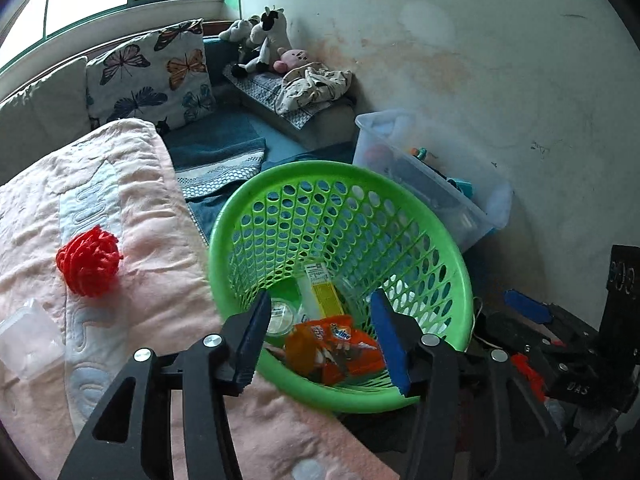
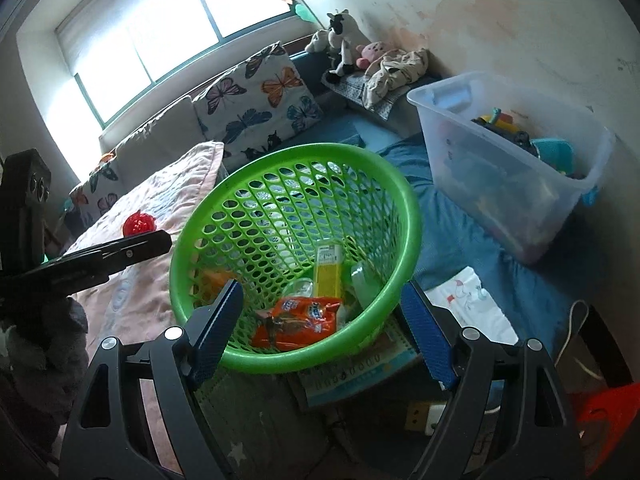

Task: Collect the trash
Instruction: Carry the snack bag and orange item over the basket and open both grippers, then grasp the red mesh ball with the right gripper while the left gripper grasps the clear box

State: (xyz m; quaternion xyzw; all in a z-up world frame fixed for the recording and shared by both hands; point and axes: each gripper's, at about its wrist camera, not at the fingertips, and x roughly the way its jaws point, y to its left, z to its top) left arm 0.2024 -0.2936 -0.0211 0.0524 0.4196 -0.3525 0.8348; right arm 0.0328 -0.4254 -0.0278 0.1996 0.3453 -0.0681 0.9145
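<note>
Both your grippers gape empty over the green basket [image 1: 340, 280]; red net ball [image 1: 89, 262] lies on the pink blanket, left of your left gripper [image 1: 320, 344], nearer that hand.

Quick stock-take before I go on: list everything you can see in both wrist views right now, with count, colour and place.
Perforated plastic basket: one, green, between bedding and tub.
Snack wrapper: one, orange, in basket bottom.
Flat carton: one, yellow, in basket.
Small round cup: one, clear, in basket beside the carton.
Knobbly ball: one, red, on pink quilt.
Small plastic box: one, clear, on quilt, left edge.
Storage tub: one, translucent, by the wall, holding toys.
Butterfly cushion: white, under the window.
Plush toys: several, cow black-and-white, one pink, in the corner.
Printed white sheet: one, on blue bedding.
Left gripper: black, blue pads, open over basket.
Right gripper: same, open, basket rim between the fingers.
</note>
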